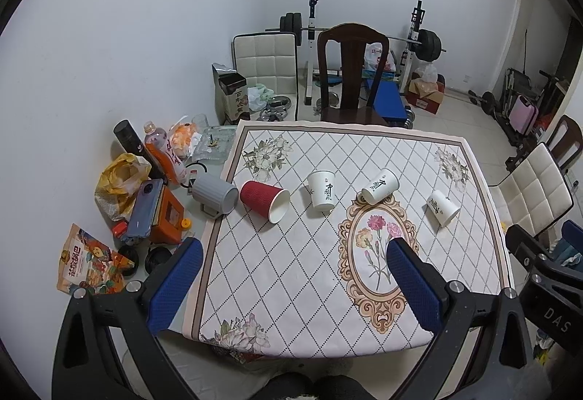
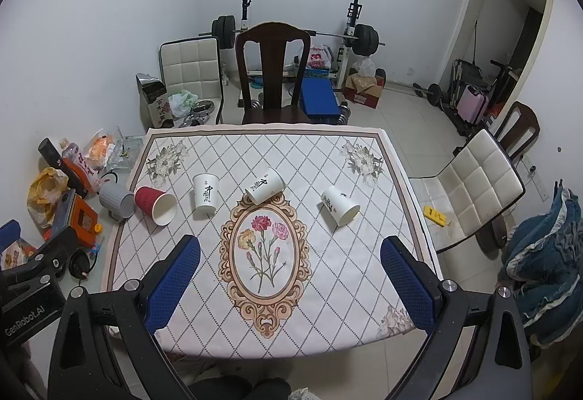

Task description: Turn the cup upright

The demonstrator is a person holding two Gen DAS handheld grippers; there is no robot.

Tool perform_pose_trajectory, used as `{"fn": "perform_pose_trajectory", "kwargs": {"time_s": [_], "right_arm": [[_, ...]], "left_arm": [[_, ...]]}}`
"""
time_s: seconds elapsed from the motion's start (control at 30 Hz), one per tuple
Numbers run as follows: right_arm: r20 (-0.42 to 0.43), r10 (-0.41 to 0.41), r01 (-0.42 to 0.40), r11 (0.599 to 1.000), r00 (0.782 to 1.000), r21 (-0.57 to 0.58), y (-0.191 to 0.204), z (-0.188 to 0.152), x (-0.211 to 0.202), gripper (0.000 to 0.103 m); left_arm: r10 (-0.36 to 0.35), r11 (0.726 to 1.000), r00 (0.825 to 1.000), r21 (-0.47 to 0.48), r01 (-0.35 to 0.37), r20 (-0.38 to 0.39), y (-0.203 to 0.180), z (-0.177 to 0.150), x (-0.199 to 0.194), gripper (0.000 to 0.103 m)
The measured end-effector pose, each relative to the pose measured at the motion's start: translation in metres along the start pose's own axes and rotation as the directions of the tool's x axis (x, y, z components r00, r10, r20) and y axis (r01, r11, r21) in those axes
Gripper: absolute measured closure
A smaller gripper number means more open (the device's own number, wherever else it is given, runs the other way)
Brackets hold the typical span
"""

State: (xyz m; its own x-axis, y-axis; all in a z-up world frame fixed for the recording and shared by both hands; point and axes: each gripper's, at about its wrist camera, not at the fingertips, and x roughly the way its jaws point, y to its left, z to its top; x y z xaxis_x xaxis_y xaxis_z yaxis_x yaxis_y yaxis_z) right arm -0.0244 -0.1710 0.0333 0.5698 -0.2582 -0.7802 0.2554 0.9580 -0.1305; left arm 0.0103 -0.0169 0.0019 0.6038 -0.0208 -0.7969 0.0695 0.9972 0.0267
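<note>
Several cups lie on their sides in a row across the patterned table mat (image 1: 291,276) (image 2: 204,254). From the left: a grey ribbed mug (image 1: 215,195) (image 2: 116,200), a red paper cup (image 1: 264,205) (image 2: 156,205), and three white paper cups with black writing (image 1: 321,190) (image 2: 206,191), (image 1: 379,185) (image 2: 265,186), (image 1: 442,207) (image 2: 339,205). My left gripper (image 1: 295,248) is open and empty, above the near half of the mat. My right gripper (image 2: 290,245) is open and empty, also near the front, over the flower oval.
Clutter sits left of the mat: bottles (image 1: 162,152), a yellow bag (image 1: 122,181), a phone on an orange box (image 1: 145,212), a snack packet (image 1: 89,263). A dark wooden chair (image 1: 351,72) stands behind the table, white chairs (image 2: 473,188) to the right.
</note>
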Motion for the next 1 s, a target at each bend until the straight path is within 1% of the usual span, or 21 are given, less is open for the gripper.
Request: {"fn": "perform_pose_trajectory", "kwargs": {"time_s": [0.17, 0.27, 0.37, 0.47, 0.5, 0.63, 0.7, 0.87, 1.0], "right_arm": [[-0.017, -0.017, 0.018, 0.999, 1.0, 0.027, 0.004, -0.002, 0.005, 0.003], [-0.034, -0.035, 0.037, 0.998, 0.999, 0.051, 0.006, -0.004, 0.014, 0.003], [-0.076, -0.052, 0.059, 0.995, 0.996, 0.082, 0.005, -0.008, 0.041, 0.003], [-0.143, -0.064, 0.079, 0.992, 0.988, 0.1, 0.001, -0.014, 0.081, 0.003], [-0.179, -0.075, 0.095, 0.99, 0.981, 0.102, -0.001, -0.017, 0.101, 0.003], [-0.274, -0.07, 0.098, 0.991, 0.959, 0.091, -0.007, -0.023, 0.164, 0.003], [-0.311, -0.063, 0.091, 0.993, 0.948, 0.077, -0.008, -0.023, 0.196, 0.003], [-0.394, -0.043, 0.063, 0.997, 0.918, 0.038, -0.004, -0.016, 0.271, 0.003], [-0.454, -0.036, 0.047, 0.999, 0.89, 0.013, -0.002, -0.011, 0.326, 0.003]], "left_arm": [[-0.019, 1.0, 1.0, 0.008, 0.019, -0.001, 0.009, 0.003, 0.012, 0.0], [-0.02, 1.0, 1.0, 0.018, 0.02, -0.018, 0.016, 0.002, 0.032, 0.0], [0.004, 0.999, 0.999, 0.033, -0.003, -0.05, 0.015, 0.005, 0.06, 0.0], [0.028, 0.998, 0.993, 0.052, -0.022, -0.113, 0.01, 0.005, 0.098, 0.0], [0.029, 0.998, 0.99, 0.056, -0.021, -0.136, 0.009, 0.004, 0.11, 0.0], [0.055, 0.997, 0.972, 0.072, -0.04, -0.229, 0.0, 0.005, 0.167, 0.0], [0.066, 0.996, 0.958, 0.071, -0.048, -0.279, -0.005, 0.008, 0.195, 0.0], [0.053, 0.998, 0.924, 0.048, -0.038, -0.378, -0.018, 0.019, 0.255, 0.001], [0.044, 0.999, 0.901, 0.041, -0.029, -0.431, -0.03, 0.031, 0.301, 0.001]]}}
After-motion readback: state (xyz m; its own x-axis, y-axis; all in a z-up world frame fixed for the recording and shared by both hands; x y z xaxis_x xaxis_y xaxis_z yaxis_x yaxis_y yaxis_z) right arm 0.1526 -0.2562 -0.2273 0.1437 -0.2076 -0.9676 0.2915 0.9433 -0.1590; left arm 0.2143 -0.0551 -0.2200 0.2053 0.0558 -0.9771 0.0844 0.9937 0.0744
